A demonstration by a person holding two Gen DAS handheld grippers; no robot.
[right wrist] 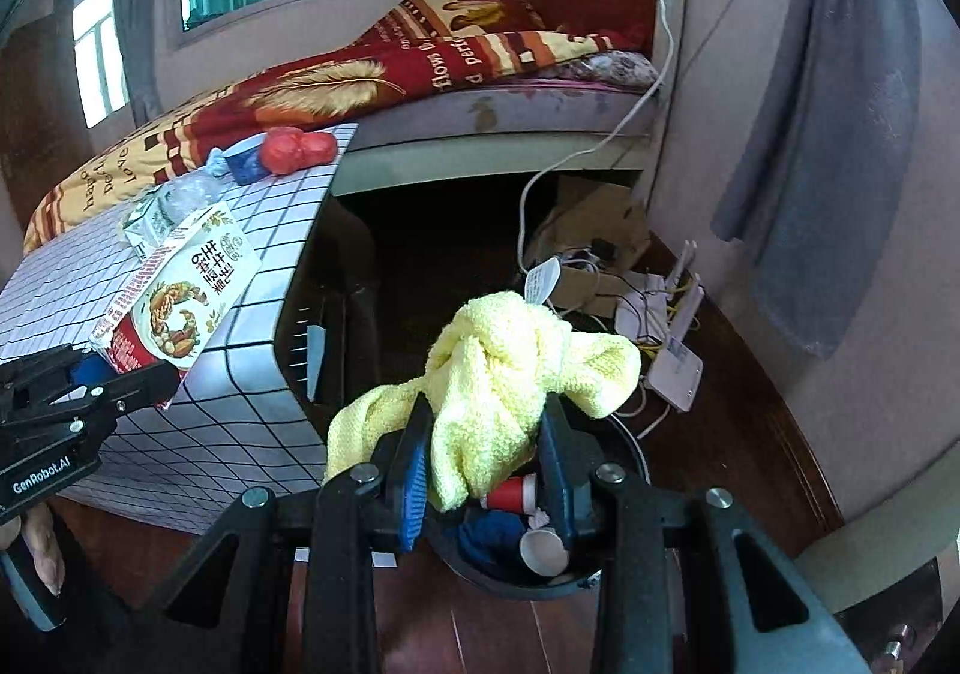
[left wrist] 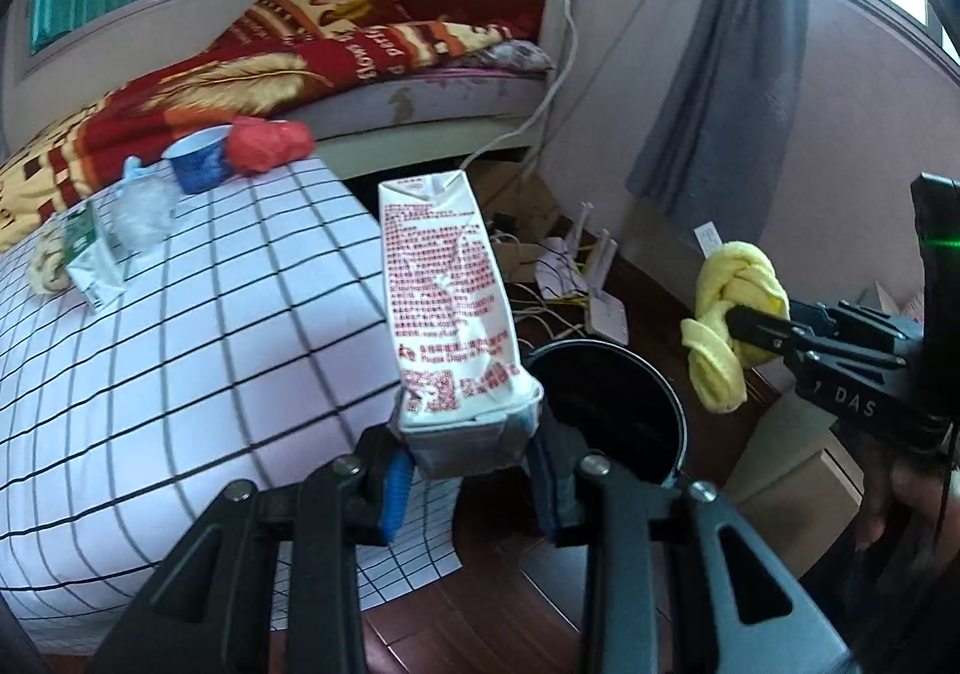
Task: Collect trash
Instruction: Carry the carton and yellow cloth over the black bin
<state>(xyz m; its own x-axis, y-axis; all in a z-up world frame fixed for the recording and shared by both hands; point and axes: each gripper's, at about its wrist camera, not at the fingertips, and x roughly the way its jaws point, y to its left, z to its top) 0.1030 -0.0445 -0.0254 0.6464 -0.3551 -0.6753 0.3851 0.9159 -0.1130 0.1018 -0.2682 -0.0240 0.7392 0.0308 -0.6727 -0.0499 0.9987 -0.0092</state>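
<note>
My left gripper [left wrist: 468, 455] is shut on a white milk carton [left wrist: 447, 302] with red print, held upright beside the table edge, just left of the black trash bin [left wrist: 618, 404]. The carton also shows in the right wrist view [right wrist: 174, 296]. My right gripper [right wrist: 486, 470] is shut on a crumpled yellow cloth [right wrist: 504, 374], held right above the bin [right wrist: 510, 578], which holds cups and other trash. The cloth also shows in the left wrist view [left wrist: 729, 314].
On the grid-patterned table [left wrist: 180, 344] lie a red bag [left wrist: 267, 143], a blue cup [left wrist: 198, 164], a clear plastic wad [left wrist: 144, 206] and a small green-white carton [left wrist: 90, 260]. A bed [left wrist: 360, 62] stands behind. Cables and a router [right wrist: 672, 368] lie on the floor.
</note>
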